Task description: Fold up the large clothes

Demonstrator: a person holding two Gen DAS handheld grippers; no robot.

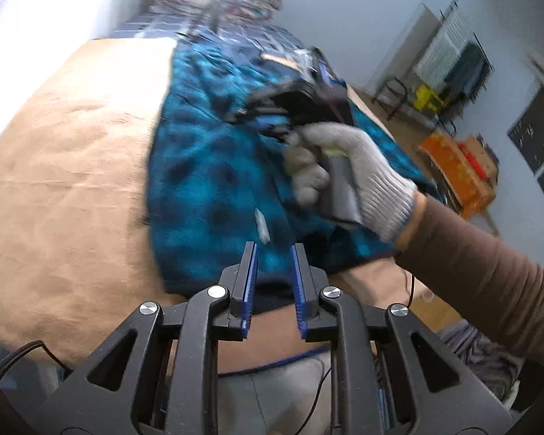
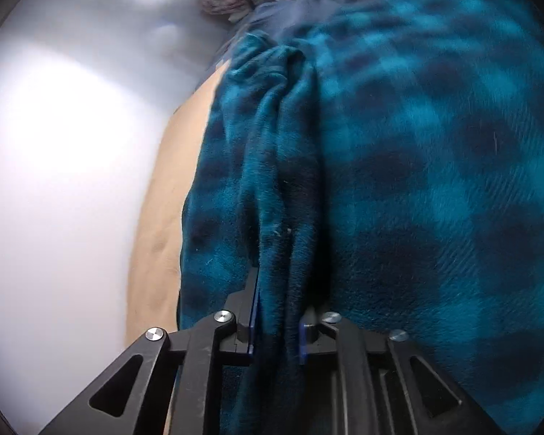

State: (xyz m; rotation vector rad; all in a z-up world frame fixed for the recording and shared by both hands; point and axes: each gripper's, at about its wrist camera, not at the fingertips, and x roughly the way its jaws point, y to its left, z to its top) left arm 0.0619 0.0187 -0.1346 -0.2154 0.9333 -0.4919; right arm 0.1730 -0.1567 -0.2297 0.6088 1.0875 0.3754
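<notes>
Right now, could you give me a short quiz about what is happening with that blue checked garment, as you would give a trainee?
1. True or false: the left gripper is clamped on the blue garment.
2. Which gripper has cloth bunched between its fingers? A) left B) right C) neither
3. Fill in: the garment lies on a ______-coloured cover.

Key:
1. False: its jaws stand apart with nothing between them.
2. B: the right gripper is shut on a fold of the garment.
3. Tan.
</notes>
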